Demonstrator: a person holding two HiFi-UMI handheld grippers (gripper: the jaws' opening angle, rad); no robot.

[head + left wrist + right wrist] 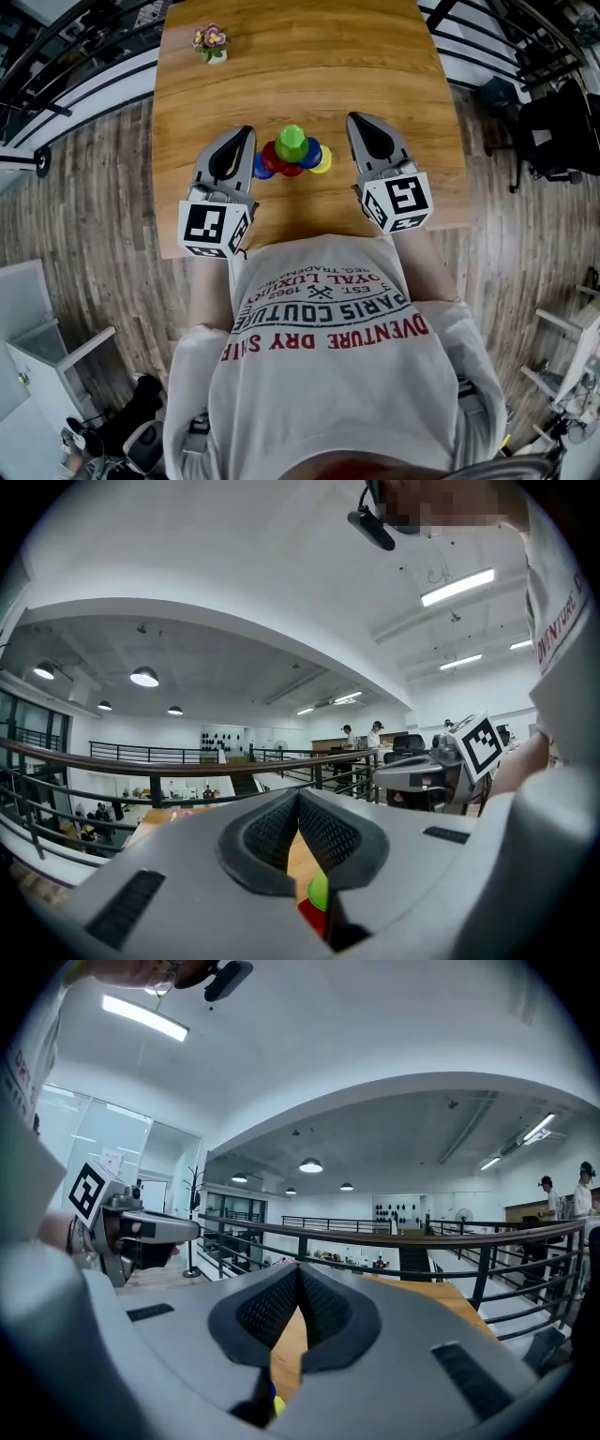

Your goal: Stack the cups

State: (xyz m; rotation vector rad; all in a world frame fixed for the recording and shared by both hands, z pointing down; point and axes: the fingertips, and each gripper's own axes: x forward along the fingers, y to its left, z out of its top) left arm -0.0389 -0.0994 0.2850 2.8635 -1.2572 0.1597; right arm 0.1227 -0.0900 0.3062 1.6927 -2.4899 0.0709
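A cluster of small cups stands on the wooden table [300, 66] near its front edge. A green cup [292, 141] sits on top, with a red cup [274, 156], a blue cup [310, 152] and a yellow cup [322, 161] around and under it. My left gripper [240, 133] lies just left of the cluster, its jaws shut with nothing between them. My right gripper [360, 120] lies just right of it, also shut and empty. In the left gripper view the green cup [320, 891] and red cup [312, 916] peek out below the closed jaws. A sliver of the yellow cup [277, 1404] shows in the right gripper view.
A small flower pot [210, 41] stands at the table's far left corner. The table sits on a mezzanine with dark railings [75, 56] behind it. Wooden floor [103, 244] lies at both sides. The person's torso fills the near side.
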